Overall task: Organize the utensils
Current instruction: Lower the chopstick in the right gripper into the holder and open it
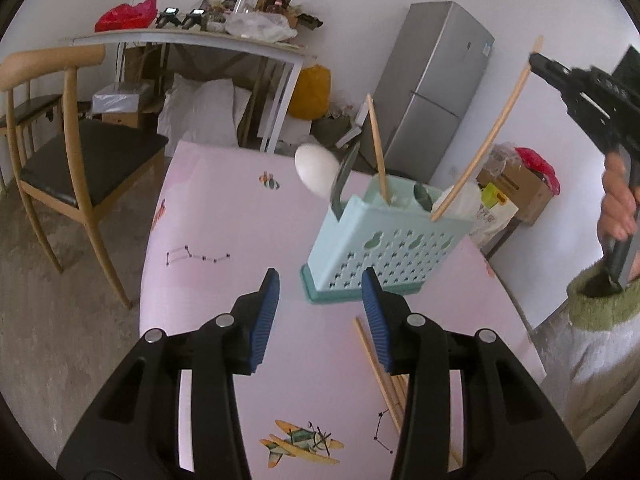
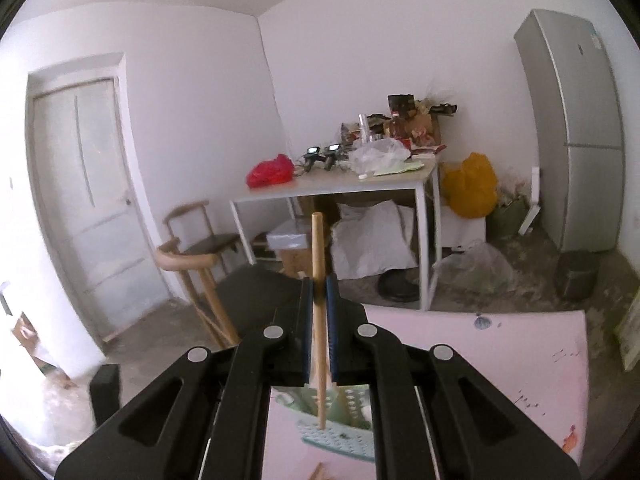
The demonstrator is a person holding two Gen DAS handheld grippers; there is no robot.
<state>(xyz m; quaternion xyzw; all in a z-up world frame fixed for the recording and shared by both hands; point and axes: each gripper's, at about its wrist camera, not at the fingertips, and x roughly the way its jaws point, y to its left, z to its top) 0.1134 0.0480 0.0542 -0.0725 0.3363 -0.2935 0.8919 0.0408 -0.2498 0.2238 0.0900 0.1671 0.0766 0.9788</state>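
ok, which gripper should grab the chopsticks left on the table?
Left. The left gripper is open and empty, low over the table, with the loose chopsticks right beside it. The right gripper is shut on a chopstick above the caddy.

A pink table [image 1: 224, 224] printed with small pictures carries the things: a bee near the far edge, dotted star lines at the left and near right, a propeller plane at the near edge. A pale blue caddy [image 1: 384, 256] with a pierced wall stands upright on it toward the far right, on a darker teal base. Loose chopsticks [image 1: 374, 364] lie flat on the top nearer the camera, just apart from the caddy's base and running toward the near right. In the right wrist view the same top [image 2: 480, 352] shows with the caddy [image 2: 340, 436] on it below the jaws.
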